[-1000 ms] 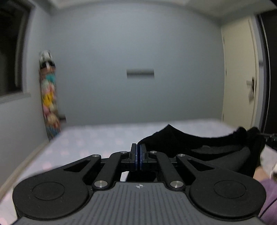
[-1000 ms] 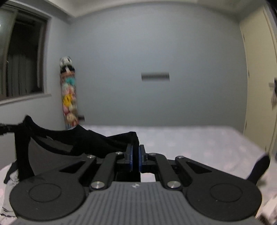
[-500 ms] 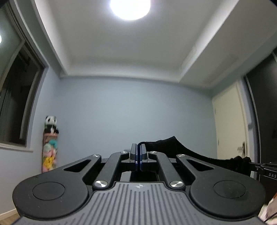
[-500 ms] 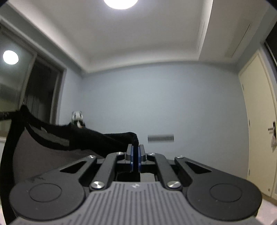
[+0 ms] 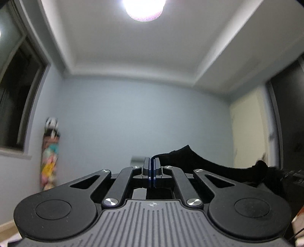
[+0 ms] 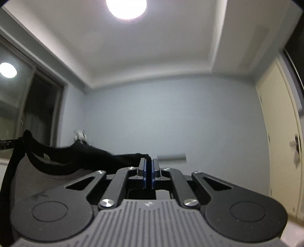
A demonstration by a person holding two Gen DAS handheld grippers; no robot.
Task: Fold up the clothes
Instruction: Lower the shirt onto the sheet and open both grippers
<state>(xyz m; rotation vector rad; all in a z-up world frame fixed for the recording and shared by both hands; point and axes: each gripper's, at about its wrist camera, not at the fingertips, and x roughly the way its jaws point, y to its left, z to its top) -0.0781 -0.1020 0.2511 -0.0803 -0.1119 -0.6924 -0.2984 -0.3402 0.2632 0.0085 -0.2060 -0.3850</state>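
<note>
A black garment (image 5: 209,163) hangs stretched in the air between my two grippers. My left gripper (image 5: 151,167) is shut on one top edge of it; the cloth runs off to the right toward the other gripper at the frame edge. My right gripper (image 6: 148,169) is shut on the other top edge of the black garment (image 6: 79,157), which spreads to the left, its grey inner side showing. Both cameras tilt up toward the ceiling. The lower part of the garment and the bed are hidden.
A ceiling lamp (image 5: 144,7) glares overhead. A blue-grey wall (image 5: 133,121) faces me. A dark window (image 5: 15,106) and a hanging row of plush toys (image 5: 49,155) are on the left. A cream door (image 6: 281,136) is on the right.
Both grippers have lifted and tilted upward with the black garment held between them; the bed has dropped out of view and the ceiling now fills the upper frames.
</note>
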